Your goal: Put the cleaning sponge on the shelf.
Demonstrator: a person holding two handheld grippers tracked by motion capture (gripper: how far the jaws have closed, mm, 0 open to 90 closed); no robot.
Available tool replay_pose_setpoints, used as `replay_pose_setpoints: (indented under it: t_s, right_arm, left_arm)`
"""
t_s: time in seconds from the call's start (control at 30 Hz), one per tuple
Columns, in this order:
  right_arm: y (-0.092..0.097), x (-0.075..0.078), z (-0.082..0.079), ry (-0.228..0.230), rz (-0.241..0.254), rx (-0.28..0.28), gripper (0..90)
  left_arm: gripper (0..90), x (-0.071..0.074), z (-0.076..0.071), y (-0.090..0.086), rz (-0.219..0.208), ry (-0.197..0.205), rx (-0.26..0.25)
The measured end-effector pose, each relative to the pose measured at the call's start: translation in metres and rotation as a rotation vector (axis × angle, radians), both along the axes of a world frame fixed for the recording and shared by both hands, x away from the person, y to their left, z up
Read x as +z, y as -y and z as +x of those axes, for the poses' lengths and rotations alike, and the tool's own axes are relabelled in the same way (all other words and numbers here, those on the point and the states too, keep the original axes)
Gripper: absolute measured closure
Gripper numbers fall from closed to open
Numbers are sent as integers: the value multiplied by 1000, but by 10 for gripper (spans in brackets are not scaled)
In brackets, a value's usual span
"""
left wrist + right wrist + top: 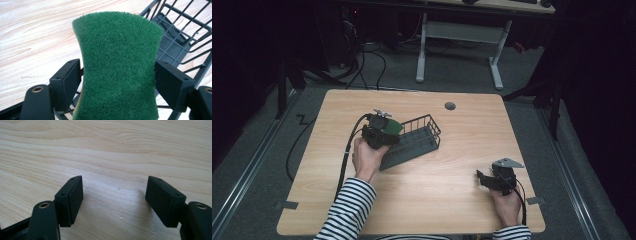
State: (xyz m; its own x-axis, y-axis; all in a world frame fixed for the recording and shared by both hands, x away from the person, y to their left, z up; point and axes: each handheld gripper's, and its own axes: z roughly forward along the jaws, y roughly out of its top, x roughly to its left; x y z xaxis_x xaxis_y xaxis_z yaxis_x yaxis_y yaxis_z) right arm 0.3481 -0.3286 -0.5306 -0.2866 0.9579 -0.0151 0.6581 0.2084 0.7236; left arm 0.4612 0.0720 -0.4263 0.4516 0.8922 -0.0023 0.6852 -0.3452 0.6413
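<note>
Two grippers work over our pale wooden table point(422, 200). Our left gripper point(117, 75) clamps a green scouring sponge with a yellow underside point(118, 65) by its narrow waist, holding it above the near end of a black wire basket point(414, 140), which lies tilted at mid-table. Our right gripper point(115, 195) rests well apart on bare wood, jaws spread wide with nothing between them.

A light wooden table point(427, 200) with rounded corners carried the scene, a small grey round cap point(450, 106) set into its far edge. A black wire basket point(419, 140) stood directly on the wood, left of centre and skewed to the table's edges. The right gripper point(484, 179) sat low on the near right part.
</note>
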Motion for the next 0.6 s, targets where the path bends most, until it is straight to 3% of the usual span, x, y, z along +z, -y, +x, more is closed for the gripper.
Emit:
replay_pose_setpoints:
  t_s: [0.6]
  right_arm:
    - [0,0,0,-1,1,0,305]
  left_arm:
    - [236,-3,-7,-6,-38,-7,-10]
